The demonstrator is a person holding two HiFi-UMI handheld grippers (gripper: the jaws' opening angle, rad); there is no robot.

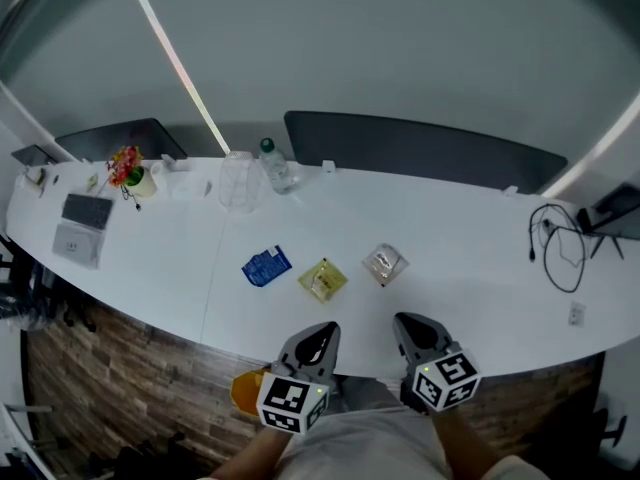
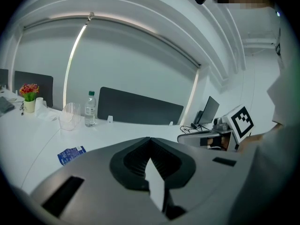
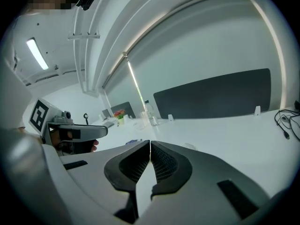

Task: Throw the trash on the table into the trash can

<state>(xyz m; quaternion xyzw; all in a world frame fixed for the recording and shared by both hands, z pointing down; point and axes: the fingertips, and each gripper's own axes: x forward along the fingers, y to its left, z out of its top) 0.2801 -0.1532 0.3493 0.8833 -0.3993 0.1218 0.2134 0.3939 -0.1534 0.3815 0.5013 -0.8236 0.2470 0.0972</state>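
- At the bottom centre of the head view, the left gripper (image 1: 320,336) and the right gripper (image 1: 411,328) sit side by side over the near edge of the white table (image 1: 460,268). Each has its jaws pressed together with nothing between them, as each gripper's own view confirms.
- Lower left of the left gripper, below the table edge, is a yellow-orange thing (image 1: 247,390). It is partly hidden, and I cannot tell what it is.
- Just beyond the grippers, in mid-frame, three pieces of trash lie in a row, apart from one another: a blue wrapper (image 1: 266,266), a yellow packet (image 1: 323,279) and a clear crumpled wrapper (image 1: 384,263). Bare tabletop lies between them and the grippers.
- At mid-right is a looped black cable (image 1: 560,250); at mid-left, a grey keyboard (image 1: 86,211).
- Farther back, upper left of centre, a clear plastic cup (image 1: 238,180) stands just beside a green-capped water bottle (image 1: 275,166). A small pot of flowers (image 1: 130,171) stands further left.
- Along the far edge runs a dark partition panel (image 1: 420,148).
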